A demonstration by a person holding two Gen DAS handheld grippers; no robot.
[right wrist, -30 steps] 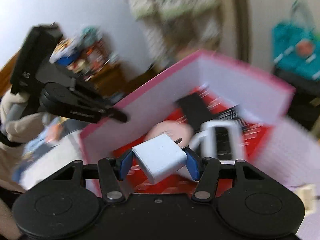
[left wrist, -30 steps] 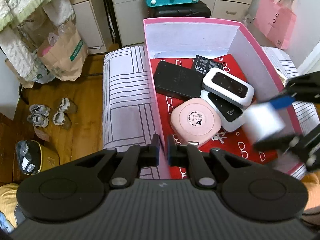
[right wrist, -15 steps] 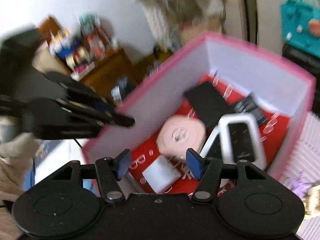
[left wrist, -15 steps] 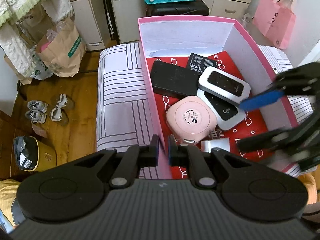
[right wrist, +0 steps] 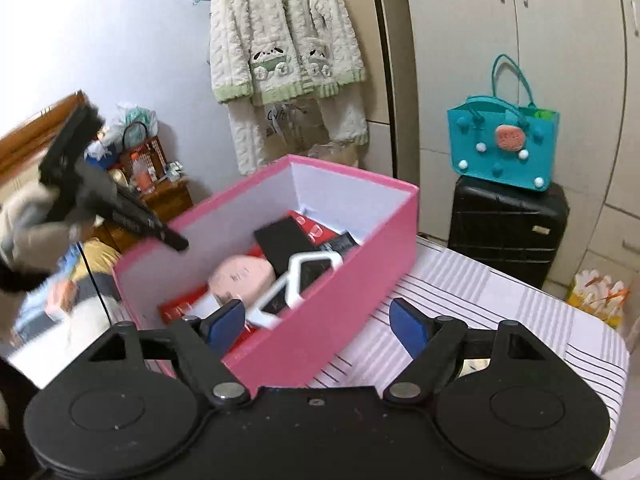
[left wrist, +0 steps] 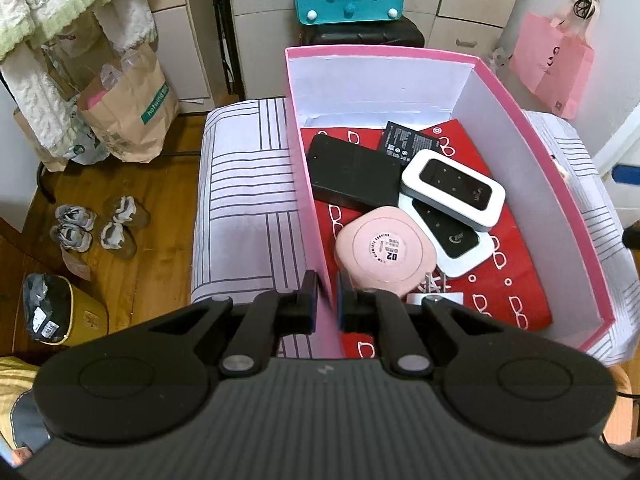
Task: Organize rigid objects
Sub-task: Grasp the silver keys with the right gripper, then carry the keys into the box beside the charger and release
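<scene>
A pink box (left wrist: 552, 184) stands on a striped table. In it lie a black power bank (left wrist: 352, 176), a small black battery (left wrist: 408, 144), two white routers (left wrist: 452, 188), a round pink device (left wrist: 384, 250) and a white charger cube (left wrist: 436, 298), which is half hidden behind my left finger. My left gripper (left wrist: 326, 304) is shut on the box's left wall near its front corner. My right gripper (right wrist: 318, 320) is outside the pink box (right wrist: 340, 304), by its right wall. Its jaws are opening and hold nothing.
The striped cloth (left wrist: 240, 208) covers the table on both sides of the box. A teal bag (right wrist: 504, 148) sits on a black suitcase (right wrist: 508, 224) behind it. On the wooden floor to the left are shoes (left wrist: 96, 228) and a brown paper bag (left wrist: 128, 112).
My right gripper let the white charger cube drop into the box, opened wider and drew back out of the box, leaving the left wrist view. My left gripper kept its hold.
</scene>
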